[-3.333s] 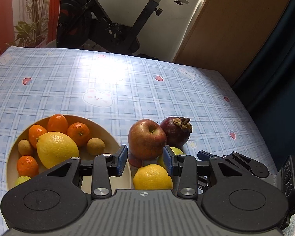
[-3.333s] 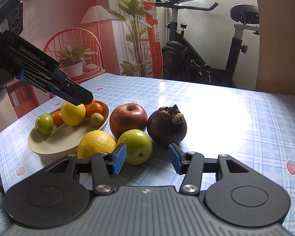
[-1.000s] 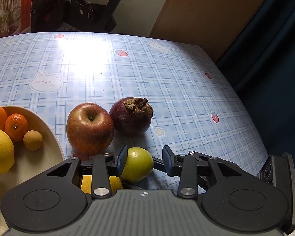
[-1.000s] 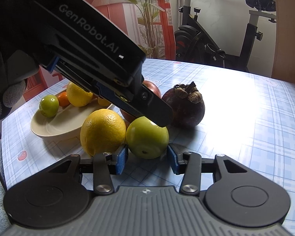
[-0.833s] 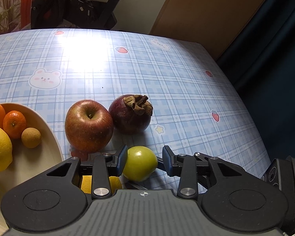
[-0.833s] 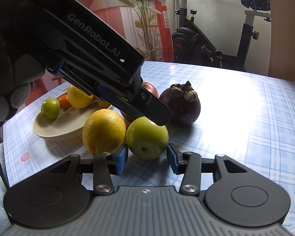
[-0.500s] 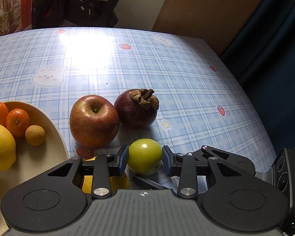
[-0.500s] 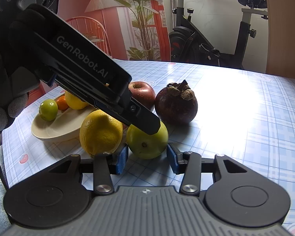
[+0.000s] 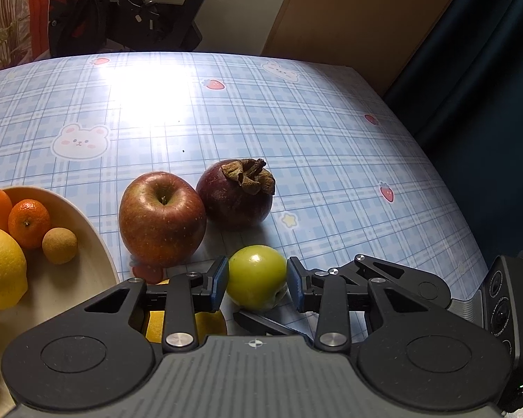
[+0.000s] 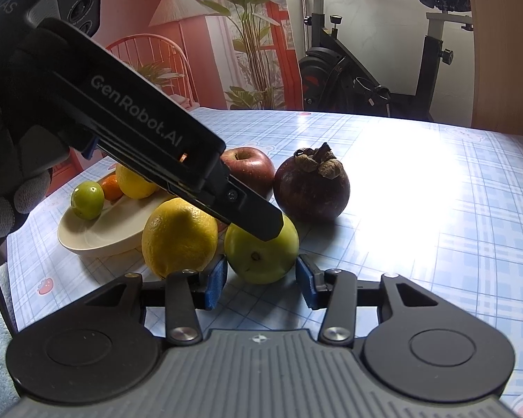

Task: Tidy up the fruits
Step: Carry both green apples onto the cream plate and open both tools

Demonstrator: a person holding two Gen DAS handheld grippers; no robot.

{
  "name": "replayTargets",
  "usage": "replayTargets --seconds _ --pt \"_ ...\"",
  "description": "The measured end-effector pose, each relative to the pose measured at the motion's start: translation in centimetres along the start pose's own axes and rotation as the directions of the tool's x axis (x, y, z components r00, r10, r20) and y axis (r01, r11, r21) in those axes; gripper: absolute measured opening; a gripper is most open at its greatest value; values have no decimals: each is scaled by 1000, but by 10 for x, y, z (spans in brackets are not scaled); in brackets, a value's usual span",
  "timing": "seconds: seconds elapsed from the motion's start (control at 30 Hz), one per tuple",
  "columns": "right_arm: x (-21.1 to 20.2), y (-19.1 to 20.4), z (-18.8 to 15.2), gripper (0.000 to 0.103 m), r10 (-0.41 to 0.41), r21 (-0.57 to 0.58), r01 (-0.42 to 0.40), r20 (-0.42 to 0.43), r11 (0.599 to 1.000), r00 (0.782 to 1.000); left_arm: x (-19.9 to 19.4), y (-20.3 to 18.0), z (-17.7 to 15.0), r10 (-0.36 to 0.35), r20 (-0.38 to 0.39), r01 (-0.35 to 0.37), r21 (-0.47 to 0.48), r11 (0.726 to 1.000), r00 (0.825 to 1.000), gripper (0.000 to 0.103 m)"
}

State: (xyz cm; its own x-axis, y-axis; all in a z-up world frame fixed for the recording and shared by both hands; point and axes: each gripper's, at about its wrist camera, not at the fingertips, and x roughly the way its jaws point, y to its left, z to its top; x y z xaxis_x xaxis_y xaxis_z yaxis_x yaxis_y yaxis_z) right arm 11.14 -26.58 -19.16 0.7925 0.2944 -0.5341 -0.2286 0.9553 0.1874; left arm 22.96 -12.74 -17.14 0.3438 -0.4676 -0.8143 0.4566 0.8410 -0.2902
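Left tongs (image 9: pixel 256 282) sit down over the green fruit (image 9: pixel 256 276) on the desk (image 9: pixel 331 146), blue pads snug to its sides, so it looks gripped, narrow opening. Right tongs (image 10: pixel 260 278) straddle the same fruit from the near side, pads just clear of it, holding nothing.

The risk: two tools crowd one round fruit. If the right one nudges in, the fruit could squirt out and roll into the lemon (image 10: pixel 179 238) just to its left, or off toward the far apple (image 9: pixel 162 219).

The count: one green fruit in the grip, one lemon and one apple loose, one dark purple fruit (image 9: pixel 235 193) beside the apple. In the bowl (image 10: pixel 97 233): one lemon, two visible oranges, one small brown fruit, one small green one.
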Motion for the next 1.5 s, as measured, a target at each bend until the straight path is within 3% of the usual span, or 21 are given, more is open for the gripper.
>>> replayTargets --seconds 0.27,0.6,0.83,1.0,1.23,1.5 --pt "-12 4 7 46 -16 20 15 5 1000 1000 -14 -6 -1 -25 20 24 21 999 999 39" --pt "-23 42 45 46 -10 -58 11 23 998 1000 -73 12 -5 -43 132 43 -3 999 990 39" --pt "3 89 71 46 32 -130 -30 15 991 999 -112 52 -8 -7 175 18 -61 998 985 39" --pt "33 121 84 46 58 -183 -64 -34 981 998 -130 93 -13 14 183 7 -114 993 983 38" --pt "71 150 76 46 68 -266 -102 -135 959 989 -128 136 -33 0 156 31 -195 980 988 38" --pt "105 165 62 46 79 -245 -129 -205 961 976 -113 162 -50 24 132 10 -249 968 991 38"
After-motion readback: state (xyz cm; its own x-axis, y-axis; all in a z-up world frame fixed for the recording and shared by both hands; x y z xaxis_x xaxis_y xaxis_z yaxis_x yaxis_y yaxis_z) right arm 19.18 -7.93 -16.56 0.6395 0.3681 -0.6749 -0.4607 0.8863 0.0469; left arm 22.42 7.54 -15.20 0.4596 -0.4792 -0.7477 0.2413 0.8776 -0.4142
